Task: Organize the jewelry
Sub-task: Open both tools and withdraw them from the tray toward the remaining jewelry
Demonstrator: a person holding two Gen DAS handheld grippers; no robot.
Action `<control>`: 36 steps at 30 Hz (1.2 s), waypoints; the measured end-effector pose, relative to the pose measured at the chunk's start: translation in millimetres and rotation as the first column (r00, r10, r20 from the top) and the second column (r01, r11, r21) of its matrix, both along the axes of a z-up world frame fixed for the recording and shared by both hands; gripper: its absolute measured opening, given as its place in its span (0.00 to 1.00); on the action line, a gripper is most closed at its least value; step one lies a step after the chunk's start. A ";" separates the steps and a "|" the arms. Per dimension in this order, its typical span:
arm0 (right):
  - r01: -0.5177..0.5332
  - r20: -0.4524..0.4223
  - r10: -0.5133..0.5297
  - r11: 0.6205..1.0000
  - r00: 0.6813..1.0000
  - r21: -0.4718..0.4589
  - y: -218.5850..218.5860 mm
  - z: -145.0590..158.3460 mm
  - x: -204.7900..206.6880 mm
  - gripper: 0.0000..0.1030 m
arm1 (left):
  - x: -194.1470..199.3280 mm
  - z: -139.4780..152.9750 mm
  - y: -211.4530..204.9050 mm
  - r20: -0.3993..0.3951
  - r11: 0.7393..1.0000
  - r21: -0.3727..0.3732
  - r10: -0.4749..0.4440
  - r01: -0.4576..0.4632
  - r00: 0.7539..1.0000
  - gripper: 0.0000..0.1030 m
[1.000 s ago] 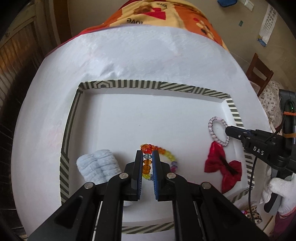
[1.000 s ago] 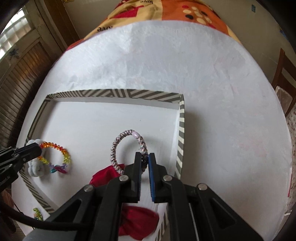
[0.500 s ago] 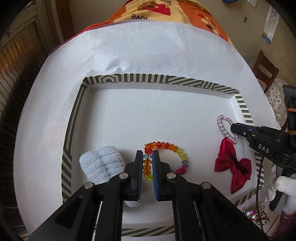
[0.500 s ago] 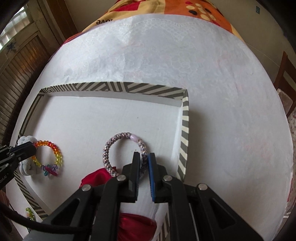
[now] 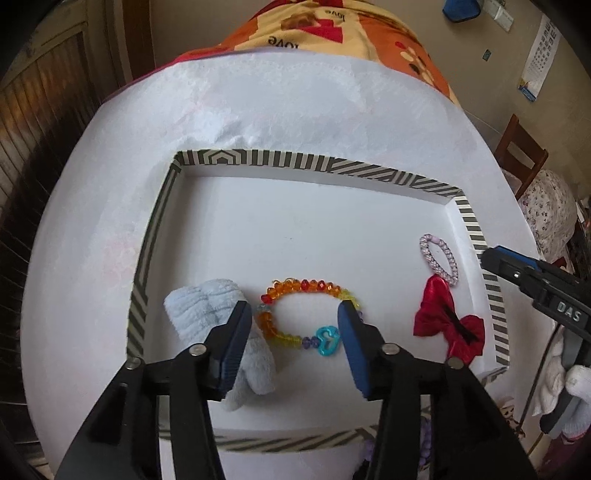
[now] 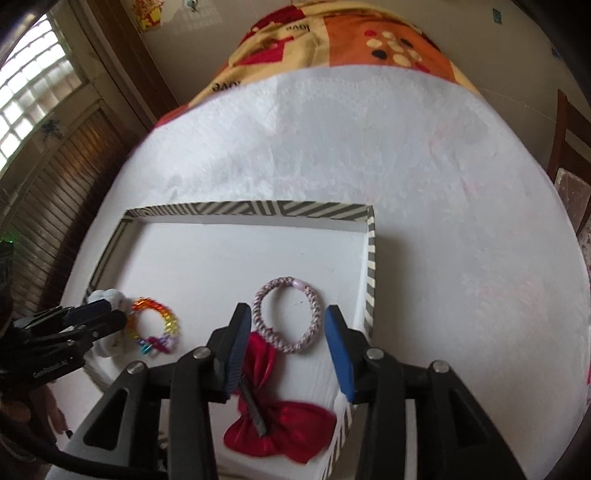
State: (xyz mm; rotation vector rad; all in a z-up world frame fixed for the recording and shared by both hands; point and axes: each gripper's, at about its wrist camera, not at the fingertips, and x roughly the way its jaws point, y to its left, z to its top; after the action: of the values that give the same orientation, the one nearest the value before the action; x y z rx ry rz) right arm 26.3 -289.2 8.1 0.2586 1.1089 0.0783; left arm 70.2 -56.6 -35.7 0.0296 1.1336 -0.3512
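- Left gripper [image 5: 293,321]: jaws spread, nothing grasped; faceted bead bracelet [image 5: 303,314] lies between them in the striped-rim tray [image 5: 476,229].
- Right gripper [image 6: 288,334]: likewise released (braided hair loop [image 6: 286,319] lies flat, beside the satin bow [image 6: 284,424]).

A lived-in home, most likely a dining or living room. Shown by a round table under a white cloth [image 5: 280,110] layered over an orange patterned tablecloth [image 5: 332,33] printed with "love", a wooden chair [image 5: 521,155] at two o'clock beside a floral cushion [image 5: 550,210], and a wall calendar [image 5: 539,55] at one o'clock. From the right wrist view, dark wooden shutters [image 6: 55,184] and a glass-block window [image 6: 33,96] at ten o'clock, with small decorations [image 6: 147,14] hung high on the wall at eleven.
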 end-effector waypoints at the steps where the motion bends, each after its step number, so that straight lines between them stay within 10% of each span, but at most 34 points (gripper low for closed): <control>1: -0.001 0.003 0.001 1.000 1.000 -0.002 1.2 3.1 -2.6 0.42 | -3.2 2.3 -0.1 0.005 1.000 0.002 -0.006 0.006 1.000 0.35; 16: -0.035 0.030 0.033 0.998 0.999 0.055 23.9 51.0 -113.8 0.63 | -80.2 44.1 35.2 0.087 1.000 -0.008 -0.016 0.017 0.996 0.36; 24: -0.032 0.019 0.031 0.997 0.999 0.076 37.2 55.7 -166.0 0.68 | -122.4 50.6 86.1 0.022 0.990 -0.136 0.029 -0.026 0.999 0.50; 36: -0.066 0.034 0.065 0.997 0.997 0.032 63.7 67.3 -204.1 0.68 | -177.8 54.5 115.9 0.061 0.998 -0.056 0.012 -0.008 0.998 0.51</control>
State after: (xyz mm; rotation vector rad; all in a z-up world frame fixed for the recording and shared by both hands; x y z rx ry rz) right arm -177.8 -225.6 75.4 0.2500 1.0838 0.1591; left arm -107.6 59.2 18.8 -0.0146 1.0622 -0.3707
